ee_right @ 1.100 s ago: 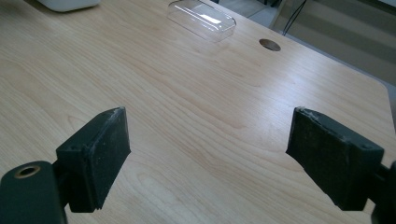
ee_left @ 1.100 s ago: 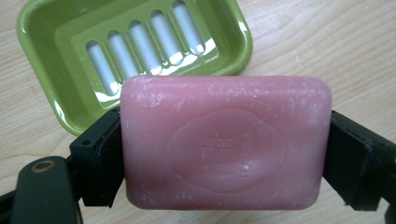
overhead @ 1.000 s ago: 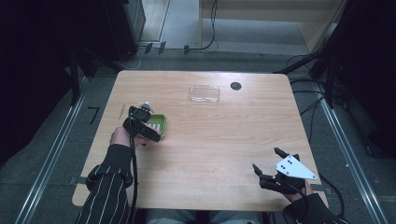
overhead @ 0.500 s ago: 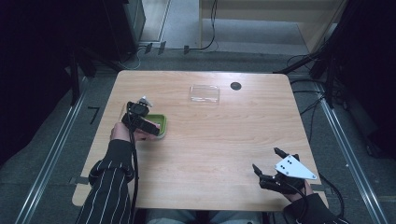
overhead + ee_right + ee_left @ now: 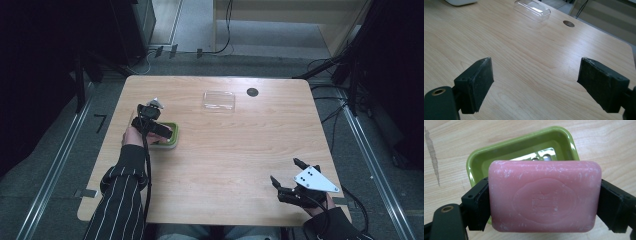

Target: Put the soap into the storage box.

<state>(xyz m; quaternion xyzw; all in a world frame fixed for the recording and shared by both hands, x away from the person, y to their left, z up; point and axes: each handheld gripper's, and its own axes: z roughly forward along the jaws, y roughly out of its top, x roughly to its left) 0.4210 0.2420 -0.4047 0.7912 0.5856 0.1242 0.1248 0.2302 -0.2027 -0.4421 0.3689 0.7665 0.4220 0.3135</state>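
The pink soap bar [image 5: 545, 196] carries an oval embossed stamp at its centre with raised lettering inside, too soft and worn to read. In the left gripper view the left gripper [image 5: 544, 202] pinches this bar across its short ends, one black jaw pressed against each end, the bar lying level between them in the middle of the frame. Directly behind it, in the upper half of that frame, sits a green soap dish [image 5: 477, 162] on the wooden table [image 5: 604, 142]; whether the soap touches the dish cannot be told. In the high view this gripper and dish sit left of centre, the person's striped sleeve [image 5: 117, 200] rising from the bottom left. The right gripper [image 5: 536, 85] has its jaws spread wide apart over bare wood with nothing between them; in the high view it sits at the lower right. A clear plastic lid [image 5: 532, 10] lies at the top centre of the right gripper view, with a dark round hole [image 5: 568, 23] in the tabletop to its right.
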